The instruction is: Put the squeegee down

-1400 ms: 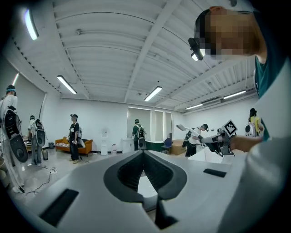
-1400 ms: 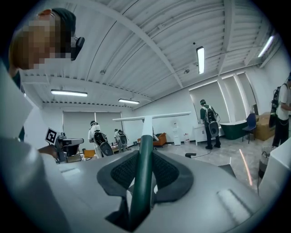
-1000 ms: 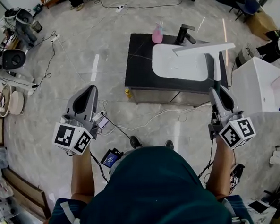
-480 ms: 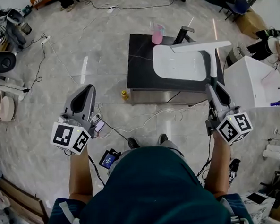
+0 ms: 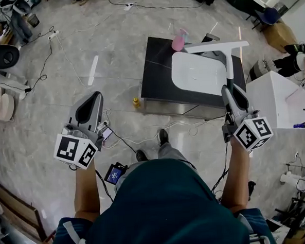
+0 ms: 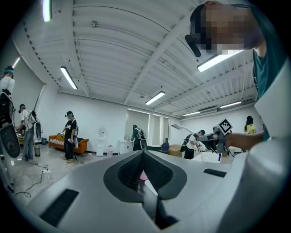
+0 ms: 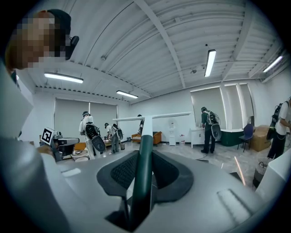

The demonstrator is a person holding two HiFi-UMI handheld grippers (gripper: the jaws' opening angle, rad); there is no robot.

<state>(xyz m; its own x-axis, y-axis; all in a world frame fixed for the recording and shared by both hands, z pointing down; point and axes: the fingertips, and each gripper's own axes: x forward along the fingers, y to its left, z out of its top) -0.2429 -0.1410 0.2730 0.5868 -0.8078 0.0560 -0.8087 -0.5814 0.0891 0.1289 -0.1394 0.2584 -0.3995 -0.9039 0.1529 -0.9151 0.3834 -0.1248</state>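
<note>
The squeegee (image 5: 226,63) has a dark green handle and a long white blade. My right gripper (image 5: 230,89) is shut on the handle, with the blade held out level over the far end of the white basin (image 5: 196,75). In the right gripper view the handle (image 7: 143,159) runs up between the jaws to the blade (image 7: 154,117). My left gripper (image 5: 94,96) hangs over the floor left of the black table (image 5: 157,67), jaws together and holding nothing. In the left gripper view its tips (image 6: 143,153) meet.
A pink spray bottle (image 5: 178,40) and a black faucet (image 5: 212,37) stand at the table's far edge. A white box (image 5: 275,98) stands right of the table. Cables (image 5: 173,129) and a small yellow thing (image 5: 136,101) lie on the floor before it. Other people stand about the room.
The person has stepped forward. My right gripper has carried the squeegee toward the table, and the blade now hangs nearer the faucet. My left gripper has shifted slightly, still shut.
</note>
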